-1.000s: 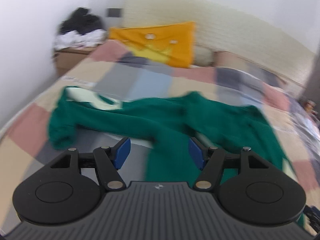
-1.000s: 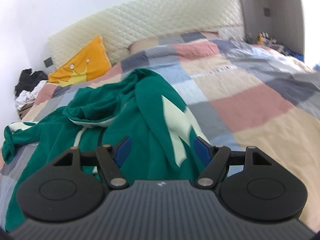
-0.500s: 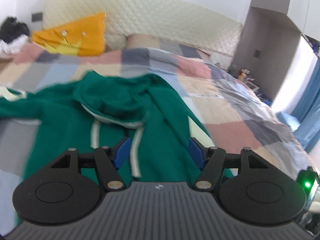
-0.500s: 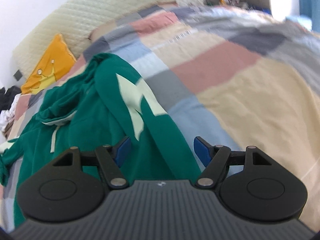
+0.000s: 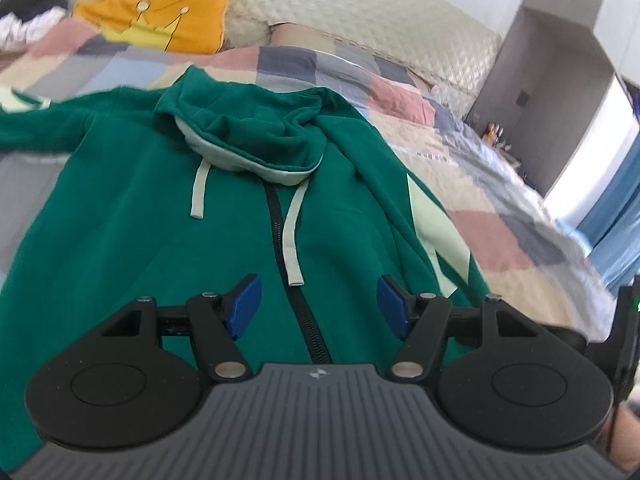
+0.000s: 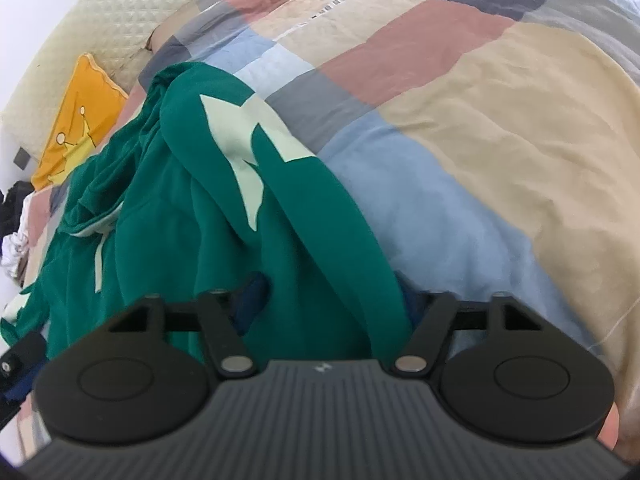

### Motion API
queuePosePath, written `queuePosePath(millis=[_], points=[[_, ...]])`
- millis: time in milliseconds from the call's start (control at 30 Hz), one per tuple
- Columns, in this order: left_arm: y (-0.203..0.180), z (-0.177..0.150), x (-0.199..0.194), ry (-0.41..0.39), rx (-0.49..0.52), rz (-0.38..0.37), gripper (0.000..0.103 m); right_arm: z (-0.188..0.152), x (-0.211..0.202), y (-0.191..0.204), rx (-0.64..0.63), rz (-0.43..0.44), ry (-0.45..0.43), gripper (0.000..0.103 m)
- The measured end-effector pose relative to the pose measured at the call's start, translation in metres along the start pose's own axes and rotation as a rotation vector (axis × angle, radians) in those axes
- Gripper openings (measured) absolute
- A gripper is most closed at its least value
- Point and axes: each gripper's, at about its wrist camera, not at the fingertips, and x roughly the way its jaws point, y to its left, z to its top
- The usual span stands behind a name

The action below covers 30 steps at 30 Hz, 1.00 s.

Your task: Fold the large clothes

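Note:
A green zip hoodie (image 5: 140, 220) lies face up on the bed, hood (image 5: 256, 136) toward the headboard, pale drawstrings either side of the black zipper (image 5: 280, 240). My left gripper (image 5: 318, 308) hovers open just above its chest, with the zipper running between the blue pads. In the right wrist view the hoodie (image 6: 168, 240) has its right sleeve (image 6: 312, 220), marked with a pale star shape, folded along the body. My right gripper (image 6: 330, 304) is closing on that sleeve: the fabric fills the gap and covers the right pad.
The patchwork quilt (image 5: 500, 220) (image 6: 480, 120) spreads out to the right of the hoodie. A yellow crown cushion (image 5: 160, 20) leans on the quilted headboard (image 5: 360, 8). A heap of clothes (image 5: 28, 8) sits far left; a grey cabinet (image 5: 552, 60) stands far right.
The left gripper swung from the left sleeve over to the hoodie's chest and dropped closer. The right gripper sank onto the right sleeve and its jaws narrowed around it.

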Motion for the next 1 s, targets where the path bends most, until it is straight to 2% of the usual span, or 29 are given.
queuePosePath(millis=[33,133,267,367,533,667,800,1000], points=[[0.003,0.0,0.0,-0.001,-0.015,-0.003,0.069,-0.001,-0.001,0.001,-0.003,0.001,-0.002,0.041],[0.008,-0.001,0.002,0.01,-0.048,-0.012,0.069,0.0,-0.008,0.003,-0.014,-0.007,-0.037,0.024],[0.008,-0.005,0.0,0.014,-0.062,-0.016,0.069,0.006,-0.029,0.008,-0.05,-0.05,-0.164,0.017],[0.007,-0.007,-0.003,0.013,-0.067,-0.023,0.069,0.01,-0.041,0.011,-0.087,-0.055,-0.226,0.014],[0.007,-0.009,-0.002,0.017,-0.075,-0.019,0.069,0.016,-0.048,0.01,-0.084,-0.046,-0.259,0.013],[0.011,-0.01,-0.002,0.017,-0.1,-0.016,0.069,0.033,-0.056,0.008,-0.081,-0.059,-0.314,0.013],[0.017,-0.009,0.001,0.021,-0.13,-0.015,0.069,0.067,-0.068,0.003,-0.084,-0.076,-0.378,0.013],[0.022,-0.007,0.01,0.025,-0.153,0.01,0.069,0.15,-0.073,-0.01,-0.115,-0.124,-0.452,0.012]])
